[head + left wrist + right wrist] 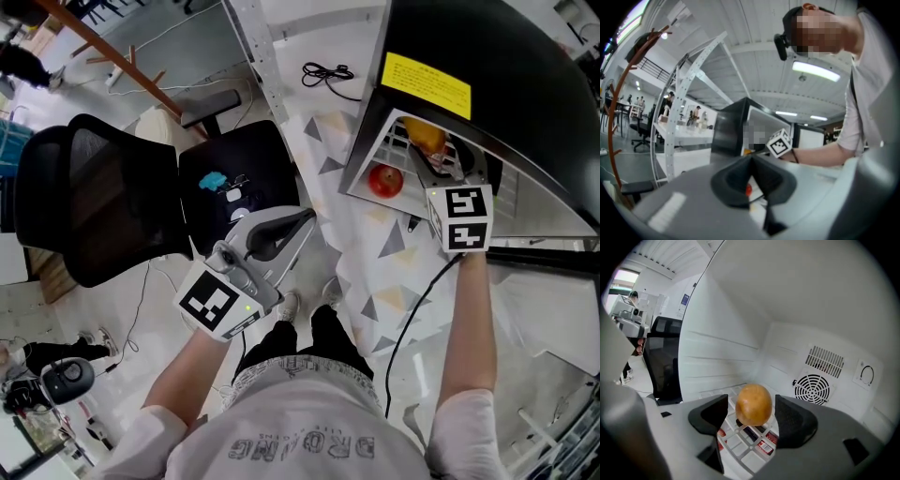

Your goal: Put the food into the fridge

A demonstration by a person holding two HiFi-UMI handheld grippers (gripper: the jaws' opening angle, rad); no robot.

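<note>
The black fridge (506,84) stands on the patterned floor (375,267) with its front open, and it carries a yellow label (427,84) on its top. A black office chair (103,197) stands well apart from it, on the person's left side. The right gripper (751,405) reaches inside the white interior of the fridge, above the wire shelf (740,442). Its two jaws stand apart, and a round orange-brown fruit (753,405) is between them. A thin gap shows on each side of the fruit, so the jaws are around it and do not press it. The fruit appears to rest on the wire shelf, near the front edge and well apart from the round fan grille (814,389) on the back wall. The left gripper (302,223) is outside the fridge, in front of the person and beside the chair seat. Its jaws are closed together at the tips and hold nothing. A red apple (384,181) lies in the lower part of the fridge, under the wire shelf and close to the front edge of the opening. Some small things with red labels show through the shelf, but I cannot tell what they are.
</note>
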